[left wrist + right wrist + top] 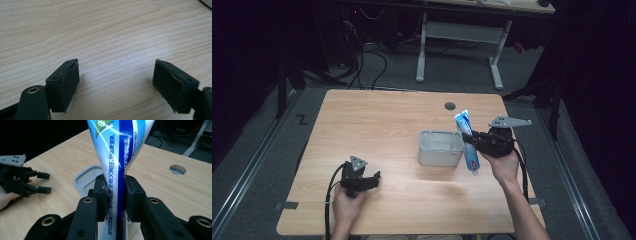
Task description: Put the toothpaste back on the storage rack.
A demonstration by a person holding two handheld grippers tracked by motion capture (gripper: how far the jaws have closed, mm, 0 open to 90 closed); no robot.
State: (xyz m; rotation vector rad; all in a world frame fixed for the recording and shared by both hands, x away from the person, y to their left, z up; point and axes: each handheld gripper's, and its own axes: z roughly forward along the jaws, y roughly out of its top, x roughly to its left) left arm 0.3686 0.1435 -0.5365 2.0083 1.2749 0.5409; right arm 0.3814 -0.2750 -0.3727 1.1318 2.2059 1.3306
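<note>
A blue and white toothpaste tube [468, 142] hangs upright just right of a grey open box [440, 148], lifted off the table, cap end down. My right gripper [471, 139] is shut on the tube's middle; in the right gripper view both pads [130, 195] squeeze the tube [117, 165] flat, with the grey box [87, 178] behind it. My left gripper [374, 178] rests low near the table's front left, held in a hand. Its jaws stand open in the left gripper view, with bare wood between its pads [70, 82].
The wooden table [377, 125] has a round cable hole [450, 106] near its far edge. A white desk frame [459, 35] and cables lie on the floor beyond. In the right gripper view the left gripper [42, 182] shows at the far left.
</note>
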